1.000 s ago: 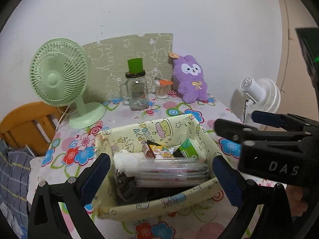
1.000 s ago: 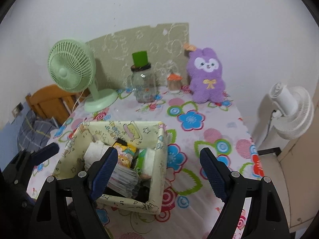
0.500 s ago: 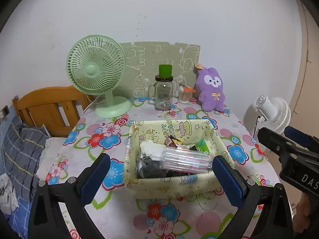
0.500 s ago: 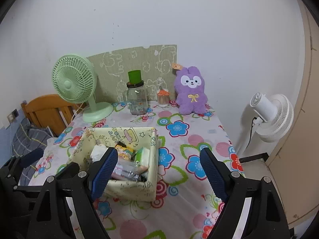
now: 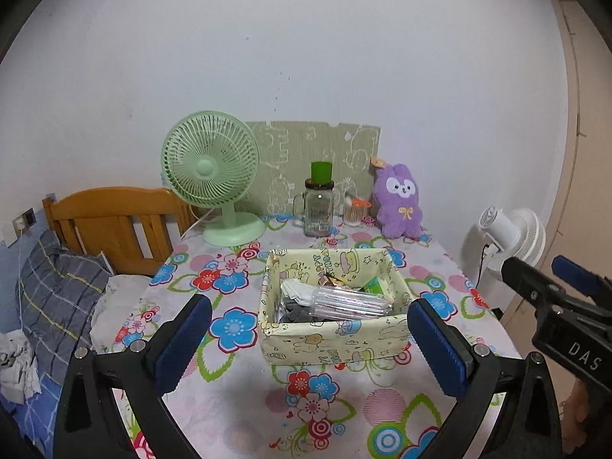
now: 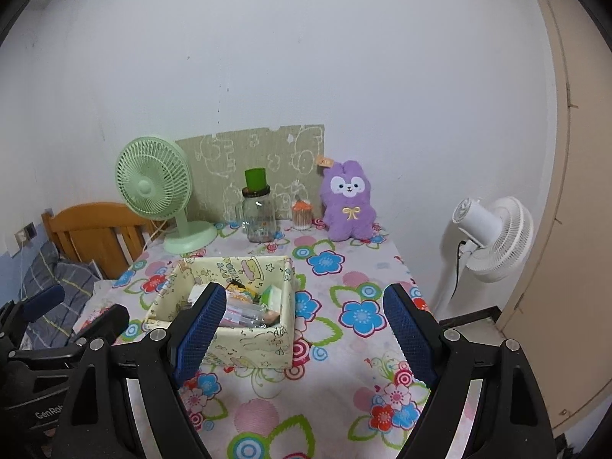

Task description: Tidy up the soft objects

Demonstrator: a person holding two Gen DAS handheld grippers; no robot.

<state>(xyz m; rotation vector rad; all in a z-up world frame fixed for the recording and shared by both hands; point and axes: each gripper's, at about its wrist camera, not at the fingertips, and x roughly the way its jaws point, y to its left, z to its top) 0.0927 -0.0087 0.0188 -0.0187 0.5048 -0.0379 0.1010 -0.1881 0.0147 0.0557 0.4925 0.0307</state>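
A purple plush bunny sits upright at the back of the flowered table, against the wall. A pale yellow fabric basket stands mid-table, holding a clear plastic case, grey cloth, a white item and small packets. My left gripper is open and empty, held above the table's near side in front of the basket. My right gripper is open and empty, near the basket's right side. The right gripper also shows at the right edge of the left wrist view.
A green desk fan stands at back left. A glass jar with a green cup on top and a small cotton-swab jar stand by the bunny. A wooden chair, bedding and a white floor fan flank the table.
Both grippers have pulled back and up from the basket, so more of the table and room shows. Both stay open and empty.
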